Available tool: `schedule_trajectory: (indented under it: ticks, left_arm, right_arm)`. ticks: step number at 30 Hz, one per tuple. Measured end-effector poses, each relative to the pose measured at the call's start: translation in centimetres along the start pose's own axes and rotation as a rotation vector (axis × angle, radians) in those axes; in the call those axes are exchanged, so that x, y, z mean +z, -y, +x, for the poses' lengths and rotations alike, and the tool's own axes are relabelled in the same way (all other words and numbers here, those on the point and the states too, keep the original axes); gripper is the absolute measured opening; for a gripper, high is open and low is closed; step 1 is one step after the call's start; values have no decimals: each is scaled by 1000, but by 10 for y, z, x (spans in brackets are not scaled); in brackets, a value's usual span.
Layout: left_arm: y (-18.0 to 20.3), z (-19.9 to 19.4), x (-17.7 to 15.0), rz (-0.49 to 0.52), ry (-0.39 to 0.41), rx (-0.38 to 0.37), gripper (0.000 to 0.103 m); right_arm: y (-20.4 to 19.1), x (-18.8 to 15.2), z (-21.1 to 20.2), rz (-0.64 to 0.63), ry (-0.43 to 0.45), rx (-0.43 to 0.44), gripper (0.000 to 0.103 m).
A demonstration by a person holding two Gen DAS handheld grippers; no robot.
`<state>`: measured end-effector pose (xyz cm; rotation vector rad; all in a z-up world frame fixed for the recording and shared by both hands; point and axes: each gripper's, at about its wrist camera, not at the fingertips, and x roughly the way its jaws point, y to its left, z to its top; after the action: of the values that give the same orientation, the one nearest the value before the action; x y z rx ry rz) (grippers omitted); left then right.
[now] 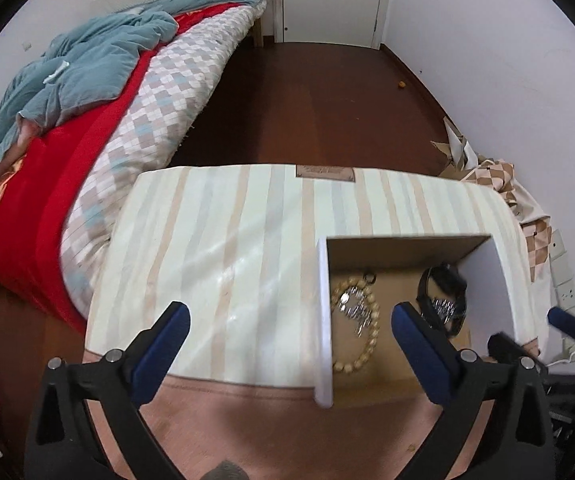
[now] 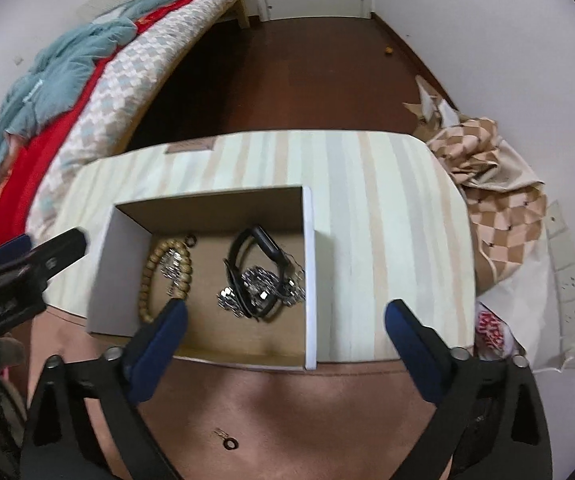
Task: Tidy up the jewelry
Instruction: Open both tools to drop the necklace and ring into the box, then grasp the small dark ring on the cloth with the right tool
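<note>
From the left wrist I see my left tongs point(image 1: 289, 318) released, fingers spread wide and holding nothing, hovering over the striped mat point(image 1: 215, 240) on the desk point(image 1: 247, 412). The open box point(image 1: 407, 280) sits at about four o'clock from them, its white left wall point(image 1: 323, 320) just inside my right finger. Inside lie the bead bracelet point(image 1: 361, 344) with a silver piece point(image 1: 351, 306) across it, and further right a black band point(image 1: 443, 280) with more silver chain point(image 1: 443, 306). The right tongs' tips point(image 1: 527, 336) show at three o'clock, beside the box. I judge the left is parked off to the side so it leaves the box free for the other hand.

From the right wrist, my right tongs point(image 2: 285, 320) are also released and empty, straddling the box's point(image 2: 207, 208) right wall point(image 2: 309, 280): left finger over the box floor near the beads point(image 2: 155, 272), right finger over the mat point(image 2: 387, 220). The black band point(image 2: 255, 248) and the tangled silver chain point(image 2: 255, 292) lie at twelve o'clock, just ahead of the tips. The left tongs point(image 2: 47, 252) sit at nine o'clock outside the box. A small ring point(image 2: 230, 444) and a tiny metal bit point(image 2: 219, 433) lie loose on the desk point(image 2: 287, 420) at six o'clock, behind the tips. Those, I'd guess, still need to go into the box.
</note>
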<state>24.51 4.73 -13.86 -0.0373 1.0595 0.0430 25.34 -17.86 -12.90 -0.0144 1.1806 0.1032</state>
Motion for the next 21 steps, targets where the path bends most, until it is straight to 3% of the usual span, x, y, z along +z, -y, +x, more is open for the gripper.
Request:
schedule_trajectory:
  ticks: [6,15,21]
  left_arm:
    - [-5,-16,-20,-3,18,23,103]
    - [-6,-66,-39,30,115,92,103]
    - [-6,-101,-50,29,166,87,103]
  right_arm:
    - [-8,-15,-16,-16,34,-57,102]
    - [-12,-35,-62,-5,115,-83,102]
    - [-14,-49,-98,3,173,-86,102]
